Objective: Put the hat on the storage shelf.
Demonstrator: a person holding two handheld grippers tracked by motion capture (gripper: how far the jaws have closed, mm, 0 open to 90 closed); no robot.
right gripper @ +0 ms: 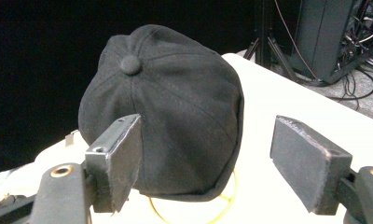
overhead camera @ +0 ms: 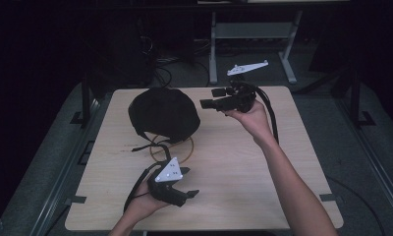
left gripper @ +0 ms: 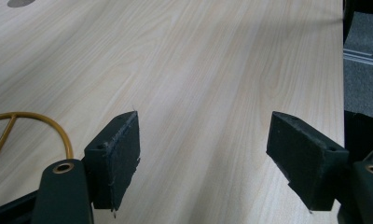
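A black cap [overhead camera: 163,114] with a top button rests on a yellow wire stand [overhead camera: 184,152] at the table's back left; the right gripper view shows the cap [right gripper: 175,112] over the stand's ring [right gripper: 224,203]. My right gripper [overhead camera: 210,98] hovers just right of the cap, pointing at it, jaws open with nothing between them. Near the front edge, my left gripper [overhead camera: 189,183] is held open and empty over bare wood. In the left gripper view the stand's yellow ring [left gripper: 40,122] curves past the left jaw.
The light wooden table [overhead camera: 243,162] has free surface at the right and front. Cables and a metal frame [overhead camera: 253,34] stand on the dark floor behind it. A black strap [overhead camera: 143,146] trails from under the cap.
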